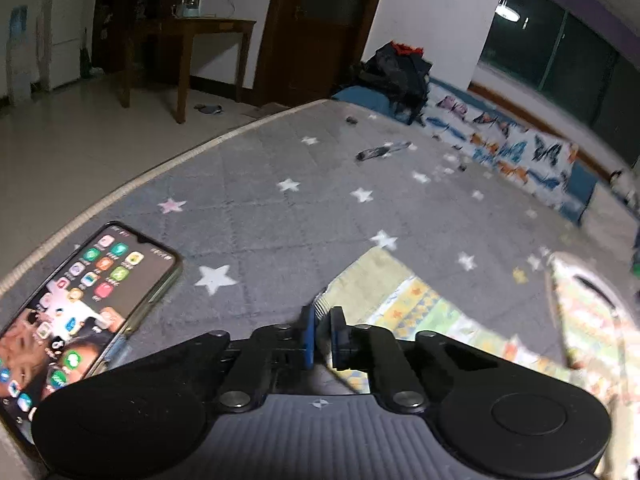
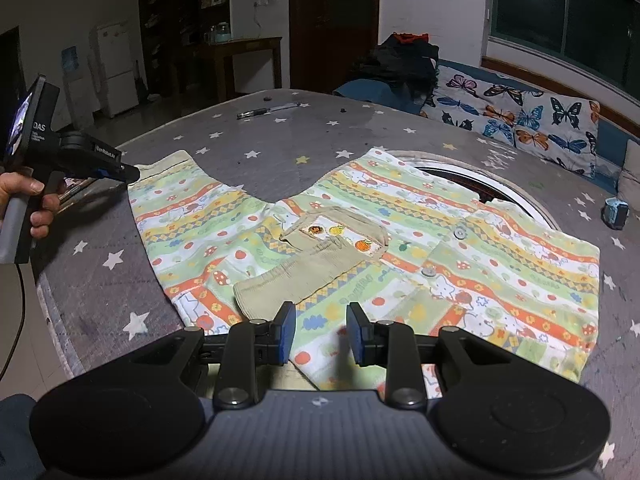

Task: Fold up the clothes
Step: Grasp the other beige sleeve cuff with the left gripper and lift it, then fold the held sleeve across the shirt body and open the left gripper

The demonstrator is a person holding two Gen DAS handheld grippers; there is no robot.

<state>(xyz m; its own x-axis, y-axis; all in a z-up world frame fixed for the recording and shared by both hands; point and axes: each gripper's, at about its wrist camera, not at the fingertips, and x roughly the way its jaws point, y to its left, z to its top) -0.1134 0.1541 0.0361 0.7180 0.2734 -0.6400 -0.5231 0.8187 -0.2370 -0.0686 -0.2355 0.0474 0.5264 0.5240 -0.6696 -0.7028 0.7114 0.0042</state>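
Here, left wrist: my left gripper (image 1: 320, 316) pinches the shirt (image 1: 404, 304) cuff on the bed (image 1: 248, 200); right side blurred. Right wrist: right gripper (image 2: 322, 314) spread over the flat shirt's hem, touching unclear; hand (image 2: 28, 204) partly cut off.

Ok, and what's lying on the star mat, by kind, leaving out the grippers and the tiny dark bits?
garment: 1
phone: 1
pen: 1
small blue object: 1
Total: 4
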